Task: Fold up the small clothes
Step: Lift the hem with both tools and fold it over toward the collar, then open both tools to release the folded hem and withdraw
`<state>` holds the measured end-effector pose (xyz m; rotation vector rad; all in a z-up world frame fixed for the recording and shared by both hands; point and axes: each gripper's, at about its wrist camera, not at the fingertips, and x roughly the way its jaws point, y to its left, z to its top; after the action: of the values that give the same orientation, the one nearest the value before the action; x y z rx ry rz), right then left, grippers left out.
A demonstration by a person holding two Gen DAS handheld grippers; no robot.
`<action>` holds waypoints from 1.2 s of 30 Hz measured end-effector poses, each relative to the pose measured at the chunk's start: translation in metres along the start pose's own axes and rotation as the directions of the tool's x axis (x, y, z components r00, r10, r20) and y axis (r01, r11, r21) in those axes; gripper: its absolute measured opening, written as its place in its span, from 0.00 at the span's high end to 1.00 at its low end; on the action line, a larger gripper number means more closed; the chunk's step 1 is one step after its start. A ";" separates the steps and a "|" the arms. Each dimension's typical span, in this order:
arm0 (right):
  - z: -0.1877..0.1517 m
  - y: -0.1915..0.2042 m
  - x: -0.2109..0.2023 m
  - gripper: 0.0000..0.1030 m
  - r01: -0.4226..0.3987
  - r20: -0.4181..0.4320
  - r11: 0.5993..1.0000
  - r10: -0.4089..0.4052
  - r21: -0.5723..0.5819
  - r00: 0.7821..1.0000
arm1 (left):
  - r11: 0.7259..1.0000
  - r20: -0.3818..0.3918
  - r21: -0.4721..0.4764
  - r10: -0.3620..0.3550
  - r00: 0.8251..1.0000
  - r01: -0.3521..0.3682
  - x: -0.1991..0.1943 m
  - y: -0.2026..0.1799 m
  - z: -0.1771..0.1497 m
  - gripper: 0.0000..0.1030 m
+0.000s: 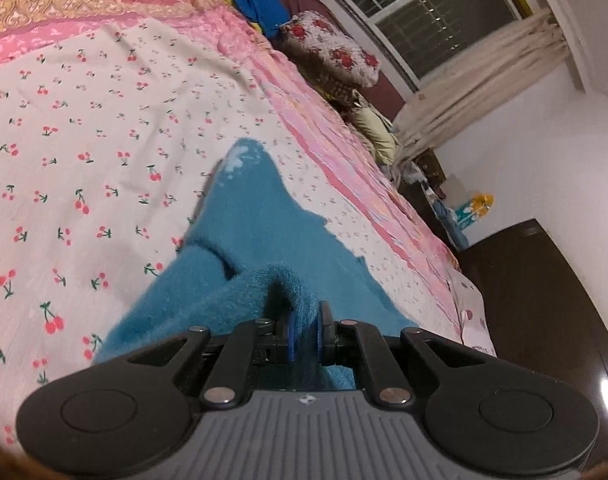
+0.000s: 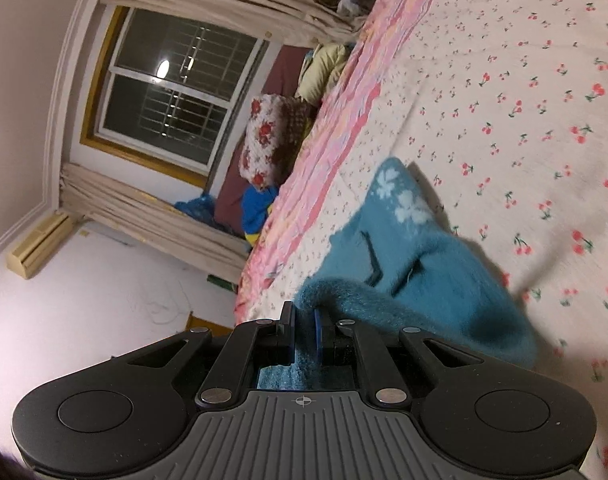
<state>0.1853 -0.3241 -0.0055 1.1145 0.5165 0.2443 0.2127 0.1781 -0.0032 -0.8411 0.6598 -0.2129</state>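
Observation:
A small teal fuzzy garment (image 1: 260, 236) with white flower marks lies on the cherry-print bedsheet (image 1: 84, 140). My left gripper (image 1: 306, 330) is shut on a bunched edge of it, the fabric pinched between the blue pads. In the right wrist view the same teal garment (image 2: 416, 264) drapes from my right gripper (image 2: 304, 324), which is shut on another edge of it. Both held edges are lifted off the sheet while the far end with the flowers rests on the bed (image 2: 504, 80).
A pink striped blanket (image 1: 336, 128) runs along the bed's far side. A rose-print pillow (image 1: 336, 46), blue clothes (image 1: 260, 6) and other bedding are piled by the window (image 2: 172, 92). A dark wooden footboard (image 1: 544, 300) borders the bed.

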 end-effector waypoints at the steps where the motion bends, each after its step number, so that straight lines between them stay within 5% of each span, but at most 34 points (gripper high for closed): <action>1: 0.000 -0.002 0.004 0.91 0.006 -0.005 1.000 -0.006 0.001 1.000 | 1.000 -0.002 -0.005 0.001 1.000 -0.001 0.003 0.003 0.001 0.85; 18: 0.047 0.034 0.057 0.91 -0.027 0.061 0.993 0.034 -0.111 0.998 | 0.996 0.054 0.067 -0.056 0.997 0.052 0.046 -0.021 0.058 0.85; 30: 0.066 0.012 0.101 0.91 0.074 0.057 0.993 -0.069 -0.095 0.996 | 0.995 0.047 0.088 -0.045 0.998 0.041 0.085 -0.025 0.082 0.85; 36: 0.072 0.002 0.113 0.90 0.104 0.047 0.992 -0.100 -0.070 0.994 | 1.000 0.035 0.017 -0.024 0.999 0.023 0.099 -0.015 0.089 0.84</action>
<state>0.3192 -0.3308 -0.0102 1.0174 0.5206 0.1485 0.3466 0.1817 0.0061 -0.8354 0.6149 -0.2243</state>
